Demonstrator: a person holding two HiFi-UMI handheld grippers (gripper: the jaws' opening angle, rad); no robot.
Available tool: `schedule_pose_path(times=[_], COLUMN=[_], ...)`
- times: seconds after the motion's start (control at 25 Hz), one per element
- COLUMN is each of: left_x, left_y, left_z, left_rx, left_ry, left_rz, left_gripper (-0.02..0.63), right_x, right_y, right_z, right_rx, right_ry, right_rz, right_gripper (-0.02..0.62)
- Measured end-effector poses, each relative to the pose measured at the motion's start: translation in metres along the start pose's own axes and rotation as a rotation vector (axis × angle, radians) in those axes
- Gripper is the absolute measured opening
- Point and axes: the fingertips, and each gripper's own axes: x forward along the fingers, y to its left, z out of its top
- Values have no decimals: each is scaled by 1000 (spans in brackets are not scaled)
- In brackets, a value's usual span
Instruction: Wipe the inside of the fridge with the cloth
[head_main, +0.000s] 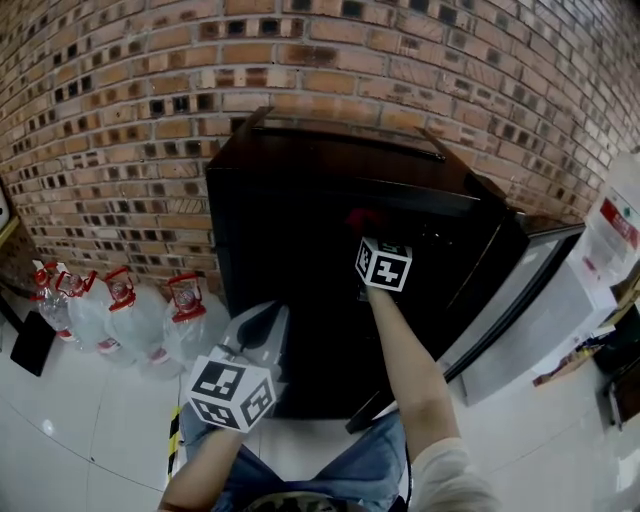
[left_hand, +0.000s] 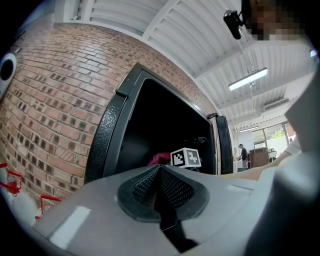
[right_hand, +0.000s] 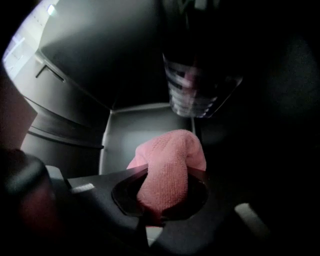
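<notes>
Far L, by the brick wall (head_main: 120, 120), a cluster of clear water jugs (head_main: 120, 318) w/ red handles stands on the white floor (head_main: 60, 440).

Next over, the left hand-held gripper (left_hand: 160, 187) hangs low in front of the fridge (head_main: 300, 200), outside it. Its ribbed pads are pressed together w/ nothing between them. It points up toward the open cabinet.

The fridge itself is black, backed against the bricks. Its front is open and the inside is v. dark from the head view.

The right hand-held gripper (right_hand: 161, 197) reaches into the cabinet at arm's length. Its marker cube (head_main: 383, 264) sits just at the opening. The jaws are clamped on the cloth (right_hand: 169, 167), a pink-red knit rag bunched up and bulging out past the pads. From the head view the cloth is only a dull red patch deep inside, just above the cube. Ahead of it lies a grey inner floor panel (right_hand: 145, 127). The cloth hangs close over that panel, but contact is too dark to call. Above, a ribbed clear thing (right_hand: 200, 90) shows, blurred, can't ID it.

To the R, the fridge door (head_main: 520, 300) is swung wide open, pale liner facing in.
</notes>
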Motion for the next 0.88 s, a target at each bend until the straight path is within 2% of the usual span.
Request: schedule_pose_path(times=[0.24,0.6,0.88], left_x=[-9,-19,-19], left_y=[0,0,-3], left_z=[10,-1,-9], left_rx=[-2,-3,8], left_ry=[-37,-18,-3], left_rz=[13,36,47], left_gripper=[-8,-8,-8], right_x=[-43,-132,-183], right_y=[8,28,29], right_z=[2,-4,12], right_rx=[-12,54,-19], right_ry=[-16,-75,-138], right_rz=[16,71,58], right_gripper=[23,23,23])
